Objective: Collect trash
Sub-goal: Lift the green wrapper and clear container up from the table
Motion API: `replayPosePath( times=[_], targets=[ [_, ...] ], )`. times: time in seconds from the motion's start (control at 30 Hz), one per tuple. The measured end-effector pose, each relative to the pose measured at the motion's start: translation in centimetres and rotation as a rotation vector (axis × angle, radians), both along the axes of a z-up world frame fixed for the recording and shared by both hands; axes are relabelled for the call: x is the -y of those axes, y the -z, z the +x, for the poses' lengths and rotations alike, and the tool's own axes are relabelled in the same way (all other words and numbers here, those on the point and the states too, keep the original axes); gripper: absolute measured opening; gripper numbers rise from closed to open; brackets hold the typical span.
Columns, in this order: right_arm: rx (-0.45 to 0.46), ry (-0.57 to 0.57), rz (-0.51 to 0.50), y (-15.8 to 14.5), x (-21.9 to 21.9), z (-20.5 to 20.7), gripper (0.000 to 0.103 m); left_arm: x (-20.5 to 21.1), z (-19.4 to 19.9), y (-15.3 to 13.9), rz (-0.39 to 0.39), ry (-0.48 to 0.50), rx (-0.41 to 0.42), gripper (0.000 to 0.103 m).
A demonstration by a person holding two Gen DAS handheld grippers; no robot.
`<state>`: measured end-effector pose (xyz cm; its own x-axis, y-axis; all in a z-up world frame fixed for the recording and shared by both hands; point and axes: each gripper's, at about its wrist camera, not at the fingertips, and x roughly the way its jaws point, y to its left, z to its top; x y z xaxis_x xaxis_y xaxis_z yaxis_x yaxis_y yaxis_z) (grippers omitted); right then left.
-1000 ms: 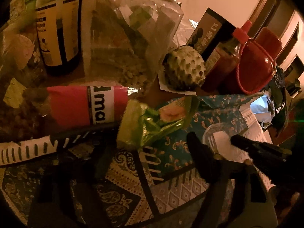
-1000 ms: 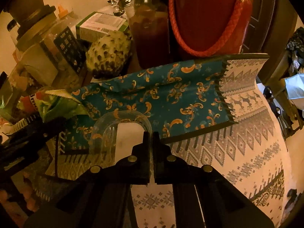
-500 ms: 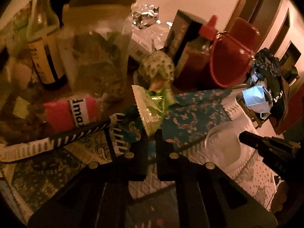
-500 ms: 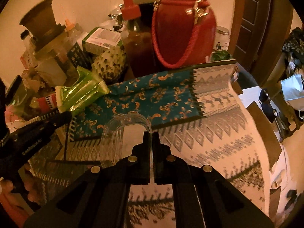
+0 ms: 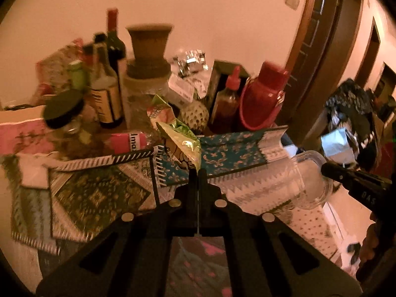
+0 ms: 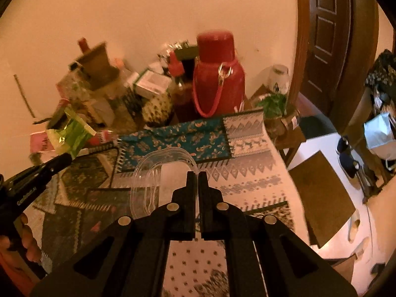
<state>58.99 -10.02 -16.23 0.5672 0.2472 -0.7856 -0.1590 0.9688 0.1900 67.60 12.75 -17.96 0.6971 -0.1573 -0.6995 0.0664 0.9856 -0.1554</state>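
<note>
Both grippers up and back from table since second ago; wrapper no longer lying on cloth. Left gripper just snapped closed, now clenched on wrapper's corner (green foil, crinkled), which hangs clear above cloth. Right gripper clamped on rim of clear tub, also lifted off. Red flask and bottles crowd behind.
</note>
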Motion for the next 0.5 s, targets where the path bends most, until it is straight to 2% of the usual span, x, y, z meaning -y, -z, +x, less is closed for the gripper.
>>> replayPosePath(
  times=[0.3,0.5],
  targets=[
    [0.131,-0.117,0.04,-5.4,3.4,-5.4,0.002,4.4,-10.6,-6.2,0.046,-0.156,0.122,0.0],
    [0.182,-0.173,0.072,-8.2,4.1,-8.5,0.002,6.2,-16.2,-9.7,0.072,-0.203,0.186,0.0]
  ],
)
